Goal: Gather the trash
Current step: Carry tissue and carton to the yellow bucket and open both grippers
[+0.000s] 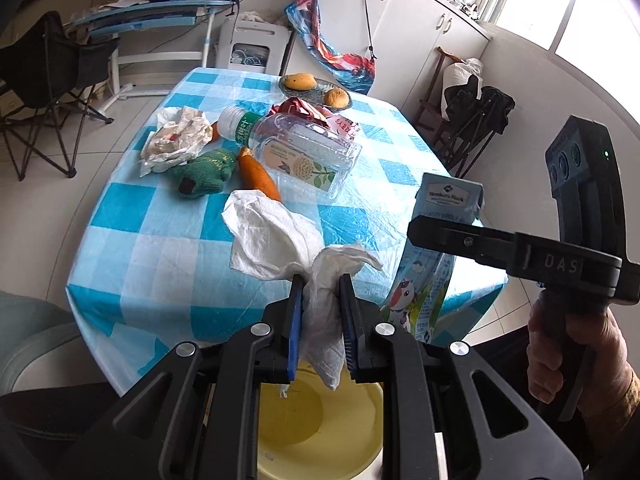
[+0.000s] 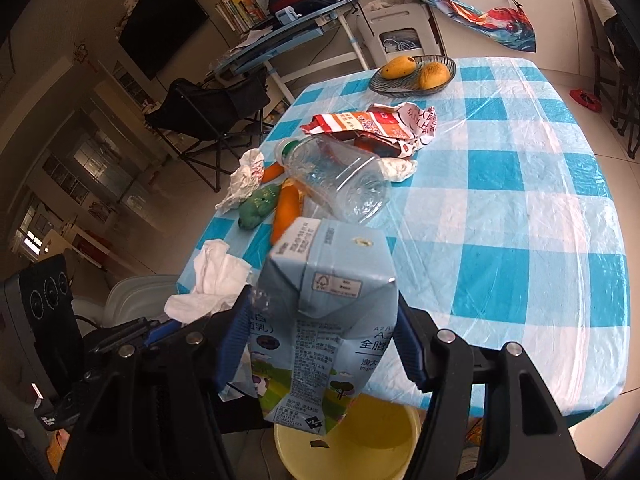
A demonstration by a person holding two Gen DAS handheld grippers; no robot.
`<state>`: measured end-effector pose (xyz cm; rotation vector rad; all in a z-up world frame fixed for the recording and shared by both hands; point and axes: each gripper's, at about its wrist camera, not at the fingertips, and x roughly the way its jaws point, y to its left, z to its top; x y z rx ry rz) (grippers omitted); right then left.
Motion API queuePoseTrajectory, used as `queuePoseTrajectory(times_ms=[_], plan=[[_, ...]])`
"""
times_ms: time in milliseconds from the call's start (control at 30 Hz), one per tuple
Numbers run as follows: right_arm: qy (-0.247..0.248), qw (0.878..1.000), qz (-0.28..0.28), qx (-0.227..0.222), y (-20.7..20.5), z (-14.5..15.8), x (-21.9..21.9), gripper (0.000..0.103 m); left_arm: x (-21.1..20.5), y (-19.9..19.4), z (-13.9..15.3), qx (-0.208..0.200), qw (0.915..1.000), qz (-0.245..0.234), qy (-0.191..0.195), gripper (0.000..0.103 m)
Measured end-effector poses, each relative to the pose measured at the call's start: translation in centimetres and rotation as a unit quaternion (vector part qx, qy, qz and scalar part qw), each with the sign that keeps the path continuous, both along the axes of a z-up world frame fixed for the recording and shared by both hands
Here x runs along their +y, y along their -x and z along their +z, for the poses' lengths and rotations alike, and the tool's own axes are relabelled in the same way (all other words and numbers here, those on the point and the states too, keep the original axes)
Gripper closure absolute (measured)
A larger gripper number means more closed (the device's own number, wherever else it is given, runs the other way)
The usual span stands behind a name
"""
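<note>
My left gripper [image 1: 320,312] is shut on a white crumpled tissue [image 1: 280,240], held above a yellow bucket [image 1: 320,432] below the table's near edge. My right gripper [image 2: 320,332] is shut on a light blue milk carton [image 2: 328,280], which hangs over the same yellow bucket [image 2: 352,436]. The carton [image 1: 436,248] and right gripper also show at the right of the left wrist view. On the blue checked tablecloth [image 1: 160,220] lie a clear plastic bottle [image 1: 296,148], a crumpled wrapper [image 1: 180,140] and a red snack bag [image 2: 372,124].
Two carrots [image 1: 260,176] and a green knitted toy [image 1: 204,172] lie by the bottle. A dish with two mangoes [image 2: 416,72] stands at the table's far edge. A folding chair [image 1: 52,88] and a desk stand beyond on the left. A person's hand [image 1: 576,344] grips the right handle.
</note>
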<state>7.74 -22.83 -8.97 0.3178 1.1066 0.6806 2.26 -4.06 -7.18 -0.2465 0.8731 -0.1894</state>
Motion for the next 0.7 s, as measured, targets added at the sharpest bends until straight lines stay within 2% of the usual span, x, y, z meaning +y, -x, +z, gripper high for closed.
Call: queuePoseTrajectory(times_ms=[133, 367, 500, 600, 700], plan=[[-0.003, 1.0, 0.016, 0.015, 2.4, -0.8, 0.7, 0.041, 0.8, 1.6, -0.6, 0.019, 0.9998, 0.01, 0.003, 0.086], [0.029, 0.997, 0.054, 0.037, 5.4, -2.4, 2.3, 0.042, -0.6, 3.9, -2.2, 0.056, 0.998, 0.001, -0.028, 0.086], [0.033, 0.998, 0.028, 0.048, 5.3, -2.9, 1.4, 0.038, -1.7, 5.2, -3.7, 0.092, 0.9945, -0.023, -0.043, 0.086], [0.032, 0.999, 0.003, 0.038, 5.0, -2.8, 0.5, 0.033, -2.7, 5.7, -4.9, 0.121, 0.9895, -0.047, -0.062, 0.084], [0.029, 0.999, -0.018, 0.033, 4.9, -2.8, -0.2, 0.033, -3.2, 5.9, -5.2, 0.128, 0.9876, -0.056, -0.071, 0.075]])
